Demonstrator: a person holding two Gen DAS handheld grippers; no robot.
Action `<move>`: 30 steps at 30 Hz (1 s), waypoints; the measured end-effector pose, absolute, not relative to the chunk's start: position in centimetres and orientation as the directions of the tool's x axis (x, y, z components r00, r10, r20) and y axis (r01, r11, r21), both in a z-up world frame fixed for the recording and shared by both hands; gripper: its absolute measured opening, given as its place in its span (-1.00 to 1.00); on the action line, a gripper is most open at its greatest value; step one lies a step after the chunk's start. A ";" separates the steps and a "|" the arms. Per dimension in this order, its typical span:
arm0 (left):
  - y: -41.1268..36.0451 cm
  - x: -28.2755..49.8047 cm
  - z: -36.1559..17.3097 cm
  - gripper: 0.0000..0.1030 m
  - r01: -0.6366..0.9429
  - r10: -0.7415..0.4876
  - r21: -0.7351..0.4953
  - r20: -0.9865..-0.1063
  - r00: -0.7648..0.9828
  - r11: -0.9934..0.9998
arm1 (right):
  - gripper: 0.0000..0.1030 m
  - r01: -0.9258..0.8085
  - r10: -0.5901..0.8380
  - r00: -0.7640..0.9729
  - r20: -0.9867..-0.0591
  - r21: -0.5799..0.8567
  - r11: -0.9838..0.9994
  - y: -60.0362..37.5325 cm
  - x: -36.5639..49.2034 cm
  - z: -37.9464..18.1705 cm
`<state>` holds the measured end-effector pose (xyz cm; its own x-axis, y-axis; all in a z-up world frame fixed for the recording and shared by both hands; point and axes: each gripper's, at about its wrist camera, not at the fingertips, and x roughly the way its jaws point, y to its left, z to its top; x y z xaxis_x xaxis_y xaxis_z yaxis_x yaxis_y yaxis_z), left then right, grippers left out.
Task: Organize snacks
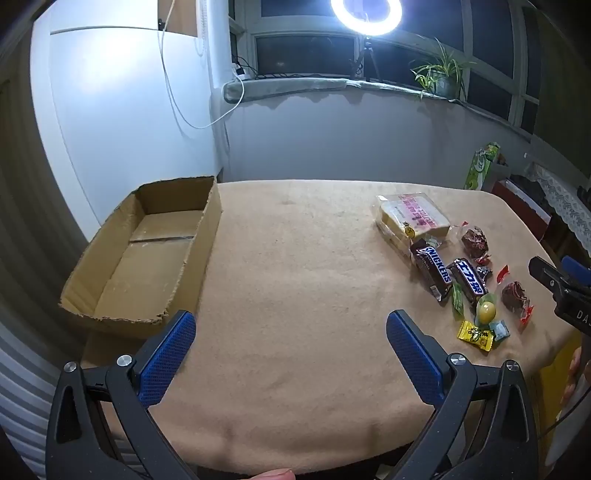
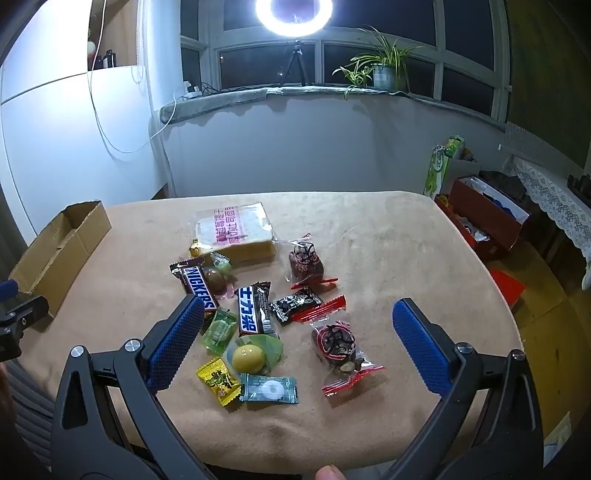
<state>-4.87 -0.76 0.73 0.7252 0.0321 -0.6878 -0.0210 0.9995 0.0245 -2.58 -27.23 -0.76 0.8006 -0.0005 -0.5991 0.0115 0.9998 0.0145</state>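
Note:
An open cardboard box [image 1: 147,254] sits at the table's left edge with nothing in it; it is also visible as the box [image 2: 59,247] in the right wrist view. Snacks lie in a cluster on the right of the table: a bagged bread loaf [image 2: 236,232], a Snickers bar [image 2: 195,286], a second chocolate bar [image 2: 253,314], a yellow egg-shaped sweet [image 2: 248,357], several small wrapped candies and two clear bags of dark fruit [image 2: 334,341]. My left gripper [image 1: 291,328] hovers open over bare cloth. My right gripper [image 2: 299,317] stands open above the snack cluster, touching nothing.
A beige cloth covers the table [image 1: 295,240]. Behind it stand a ring light [image 2: 295,14] on a tripod, a windowsill with a potted plant [image 2: 384,70], and a white cabinet [image 1: 110,110] at left. Boxes and clutter [image 2: 484,218] crowd the floor at right.

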 end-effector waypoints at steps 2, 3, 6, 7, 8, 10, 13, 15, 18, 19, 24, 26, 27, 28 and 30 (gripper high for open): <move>-0.8 -4.9 0.7 0.99 -0.021 0.033 0.025 -0.689 0.724 0.999 | 1.00 0.016 -0.005 0.802 -0.597 0.013 1.000 -27.1 -2.6 -0.8; -0.8 -4.9 0.7 0.99 -0.020 0.032 0.025 -0.689 0.724 0.999 | 1.00 0.016 -0.006 0.801 -0.598 0.013 1.000 -27.1 -2.5 -0.8; -0.8 -4.8 0.6 0.99 -0.018 0.030 0.024 -0.692 0.721 1.000 | 1.00 0.016 -0.004 0.802 -0.597 0.014 1.000 -27.2 -2.6 -0.9; -0.8 -4.8 0.5 0.99 -0.017 0.030 0.024 -0.693 0.720 1.000 | 1.00 0.017 -0.005 0.802 -0.597 0.014 1.000 -27.2 -2.7 -0.9; -0.9 -4.7 0.4 0.99 -0.017 0.030 0.026 -0.695 0.719 1.000 | 1.00 0.018 -0.006 0.802 -0.598 0.014 1.000 -27.2 -2.7 -0.9; -0.9 -4.6 0.3 0.99 -0.017 0.031 0.027 -0.697 0.716 0.999 | 1.00 0.020 -0.007 0.799 -0.601 0.014 1.000 -26.8 -3.1 -0.9; -1.0 -4.5 0.1 0.99 -0.017 0.031 0.027 -0.701 0.712 1.000 | 1.00 0.017 -0.004 0.799 -0.602 0.016 1.000 -26.8 -2.9 -1.2; -1.0 -4.5 0.0 0.99 -0.018 0.032 0.027 -0.703 0.711 0.999 | 1.00 0.015 0.002 0.804 -0.595 0.023 1.000 -27.1 -2.8 -1.0; -1.0 -4.5 0.0 0.99 -0.017 0.031 0.026 -0.704 0.710 0.999 | 1.00 0.015 -0.006 0.798 -0.603 0.010 1.000 -27.0 -2.6 -1.1; -0.9 -4.5 0.0 0.99 -0.018 0.032 0.027 -0.705 0.709 0.999 | 1.00 0.015 -0.006 0.798 -0.603 0.010 1.000 -27.0 -2.6 -1.1; -0.9 -4.4 -0.1 0.99 -0.018 0.030 0.025 -0.706 0.708 1.000 | 1.00 0.014 -0.004 0.797 -0.603 0.012 1.000 -27.1 -2.5 -1.1; -0.9 -4.4 -0.1 0.99 -0.017 0.030 0.025 -0.706 0.708 1.000 | 1.00 0.014 -0.005 0.796 -0.605 0.011 1.000 -27.1 -2.5 -1.1; -0.9 -4.4 -0.1 0.99 -0.018 0.031 0.025 -0.706 0.707 1.000 | 1.00 0.014 -0.004 0.796 -0.606 0.011 1.000 -27.1 -2.5 -1.1; -0.9 -4.4 -0.1 0.99 -0.017 0.030 0.025 -0.706 0.708 1.000 | 1.00 0.013 -0.004 0.796 -0.605 0.010 1.000 -27.1 -2.5 -1.1; -0.9 -4.4 -0.1 0.99 -0.017 0.030 0.026 -0.707 0.707 1.000 | 1.00 0.013 -0.003 0.797 -0.604 0.012 1.000 -27.1 -2.6 -1.1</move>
<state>-4.38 -0.90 -0.10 0.7068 0.0304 -0.7067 -0.0170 0.9995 0.0260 -2.58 -27.05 -1.13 0.7969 -0.0034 -0.6041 0.0134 0.9998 0.0120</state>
